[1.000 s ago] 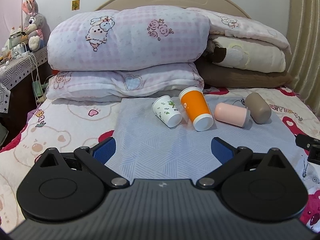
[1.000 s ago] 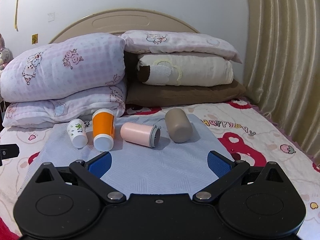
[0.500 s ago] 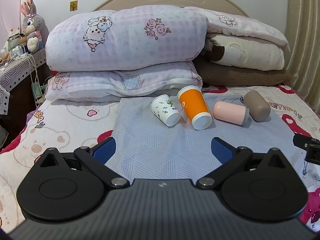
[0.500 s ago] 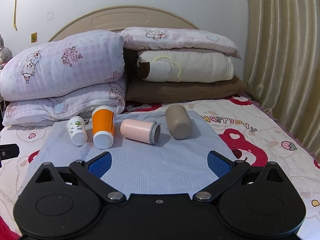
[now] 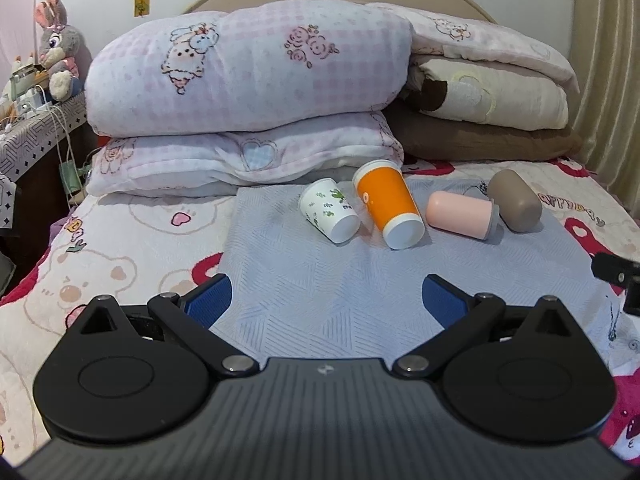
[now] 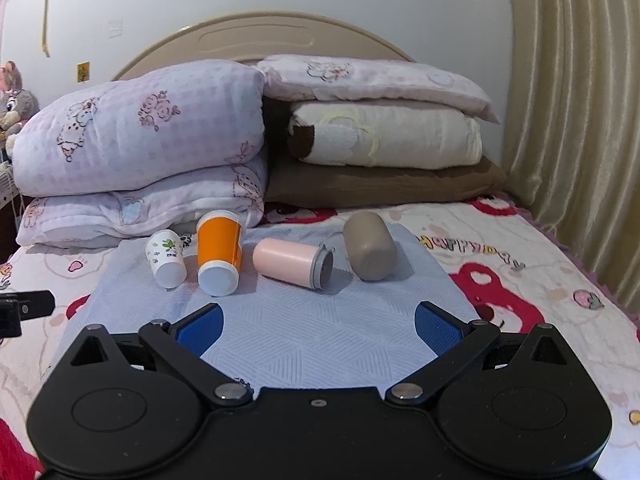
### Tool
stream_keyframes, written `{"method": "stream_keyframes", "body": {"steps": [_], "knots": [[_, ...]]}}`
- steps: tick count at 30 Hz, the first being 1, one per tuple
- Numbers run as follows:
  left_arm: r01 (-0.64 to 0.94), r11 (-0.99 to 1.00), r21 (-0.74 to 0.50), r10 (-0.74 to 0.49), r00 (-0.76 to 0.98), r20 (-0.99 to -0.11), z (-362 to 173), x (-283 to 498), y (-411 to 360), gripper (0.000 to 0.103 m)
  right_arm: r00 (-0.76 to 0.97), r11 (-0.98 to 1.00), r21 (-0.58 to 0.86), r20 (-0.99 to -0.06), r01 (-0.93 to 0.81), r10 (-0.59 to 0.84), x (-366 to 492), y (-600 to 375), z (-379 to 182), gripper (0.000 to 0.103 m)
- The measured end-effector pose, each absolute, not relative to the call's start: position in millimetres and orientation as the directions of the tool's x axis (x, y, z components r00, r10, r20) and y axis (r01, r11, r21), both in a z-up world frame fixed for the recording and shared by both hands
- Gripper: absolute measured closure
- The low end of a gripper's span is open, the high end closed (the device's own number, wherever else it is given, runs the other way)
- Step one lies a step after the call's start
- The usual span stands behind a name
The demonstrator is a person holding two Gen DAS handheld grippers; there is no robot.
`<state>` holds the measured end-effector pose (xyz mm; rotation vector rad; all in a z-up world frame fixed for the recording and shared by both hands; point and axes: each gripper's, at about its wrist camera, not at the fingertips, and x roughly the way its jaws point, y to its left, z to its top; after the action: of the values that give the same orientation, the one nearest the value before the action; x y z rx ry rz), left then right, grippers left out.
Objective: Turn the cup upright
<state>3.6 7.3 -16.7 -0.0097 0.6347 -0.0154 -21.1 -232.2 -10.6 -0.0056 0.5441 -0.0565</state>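
Because all 4 cups lie on their sides on soft bedding, could roll away at the first nudge. Worst placed: small white paper cup with green leaf print (image 5: 329, 210), just beside, perhaps touching, tall orange paper cup with white rim and base (image 5: 387, 203); a finger pushed between them could knock both. Further right on the pale blue textured cloth (image 5: 320, 280): pink cylindrical tumbler with grey collar (image 6: 293, 263), mouth aimed toward matte taupe rounded cup (image 6: 370, 246), near it, contact hard to judge through the fisheye. Another risk: cloth and quilted bedspread with bear prints (image 5: 120, 264) giving under any cup set upright, so tipping again. Thin paper walls likely to crush under a hard squeeze.

Left gripper (image 5: 325, 296): low over the near cloth, level, pointed at the white and orange pair, blue pads (image 5: 209, 295) spread wide, nothing between them. Right gripper (image 6: 316, 327): same low, level stance, aimed between pink tumbler and taupe cup, likewise spread and empty, well short of every cup.
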Motion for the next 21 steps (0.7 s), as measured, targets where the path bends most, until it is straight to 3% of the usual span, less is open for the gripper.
{"method": "stream_keyframes", "body": {"steps": [11, 21], "knots": [[0.116, 0.991, -0.073, -0.136, 0.767, -0.627, 16, 60, -44, 0.000, 0.867, 0.987, -0.001, -0.478, -0.158, 0.139, 23, -271, 15, 0.000], [0.238, 0.940, -0.243, -0.340, 0.669, -0.661, 0, 149, -107, 0.000, 0.807, 0.959, -0.101, -0.568, -0.264, 0.162, 93, -308, -10, 0.000]]}}
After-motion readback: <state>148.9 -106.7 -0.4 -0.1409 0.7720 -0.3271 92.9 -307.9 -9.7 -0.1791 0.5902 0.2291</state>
